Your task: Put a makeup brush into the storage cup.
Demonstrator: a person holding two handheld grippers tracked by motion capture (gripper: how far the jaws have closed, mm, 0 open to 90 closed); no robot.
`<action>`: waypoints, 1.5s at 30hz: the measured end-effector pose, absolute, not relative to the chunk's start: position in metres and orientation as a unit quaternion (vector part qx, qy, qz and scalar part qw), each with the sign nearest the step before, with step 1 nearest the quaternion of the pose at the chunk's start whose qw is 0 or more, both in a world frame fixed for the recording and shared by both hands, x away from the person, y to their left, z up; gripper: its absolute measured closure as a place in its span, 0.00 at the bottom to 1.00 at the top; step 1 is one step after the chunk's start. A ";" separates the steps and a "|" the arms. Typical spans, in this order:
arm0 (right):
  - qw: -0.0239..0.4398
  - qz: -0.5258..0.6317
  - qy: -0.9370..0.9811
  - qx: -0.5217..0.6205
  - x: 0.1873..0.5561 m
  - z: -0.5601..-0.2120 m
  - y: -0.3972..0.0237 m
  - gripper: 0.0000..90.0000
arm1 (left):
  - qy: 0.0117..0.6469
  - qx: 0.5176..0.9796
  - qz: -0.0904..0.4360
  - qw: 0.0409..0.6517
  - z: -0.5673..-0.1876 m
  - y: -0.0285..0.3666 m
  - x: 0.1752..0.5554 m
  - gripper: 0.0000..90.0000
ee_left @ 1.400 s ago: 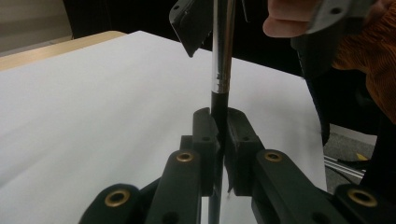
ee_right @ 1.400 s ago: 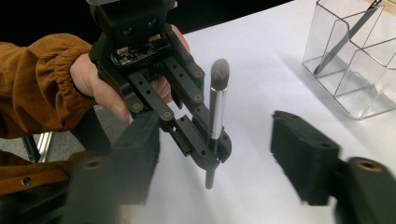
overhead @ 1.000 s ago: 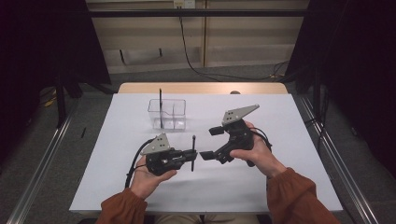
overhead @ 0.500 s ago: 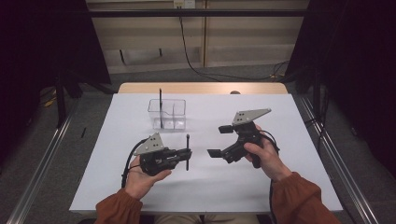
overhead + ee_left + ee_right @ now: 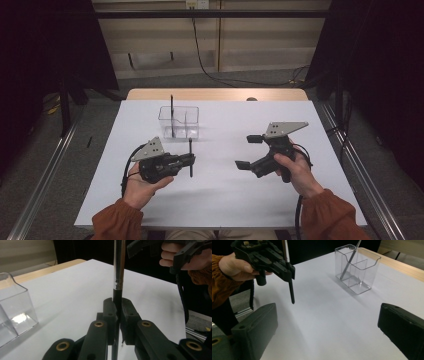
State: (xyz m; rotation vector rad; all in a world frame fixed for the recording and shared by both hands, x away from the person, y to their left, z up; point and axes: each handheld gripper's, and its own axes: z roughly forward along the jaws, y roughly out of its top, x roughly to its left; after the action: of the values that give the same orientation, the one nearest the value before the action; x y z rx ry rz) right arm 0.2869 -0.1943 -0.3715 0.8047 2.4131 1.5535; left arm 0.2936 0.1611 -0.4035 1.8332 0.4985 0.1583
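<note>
We see our two grippers drawing apart. The left gripper (image 5: 189, 159), with the black makeup brush (image 5: 190, 157) clamped upright in its jaws, sits a little nearer the clear divided holder (image 5: 179, 121) than a second ago. The right gripper (image 5: 250, 151), jaws wide, now sits farther to the right, leaving a wider stretch of white table (image 5: 220, 195) between them.

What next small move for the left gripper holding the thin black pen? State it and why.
Probably carry the thin black pen toward the clear plastic holder: the left gripper clamps it upright, apart from the holder, and the open right gripper stands aside.
</note>
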 end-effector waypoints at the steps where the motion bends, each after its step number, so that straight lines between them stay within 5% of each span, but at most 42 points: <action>1: 0.085 0.519 0.807 0.269 0.286 -0.372 -0.196 0.02 | 0.214 0.784 0.070 0.579 -0.402 0.163 0.294 0.93; 45: 0.257 0.530 0.704 0.398 0.235 -0.418 -0.278 0.02 | 0.253 0.753 0.148 0.590 -0.354 0.219 0.327 0.93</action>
State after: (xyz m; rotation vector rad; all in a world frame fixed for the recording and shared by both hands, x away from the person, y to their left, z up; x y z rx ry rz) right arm 0.2353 -0.2776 -0.4183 1.0787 1.9087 1.4378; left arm 0.3268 0.2195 -0.3540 1.7524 0.5895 0.3444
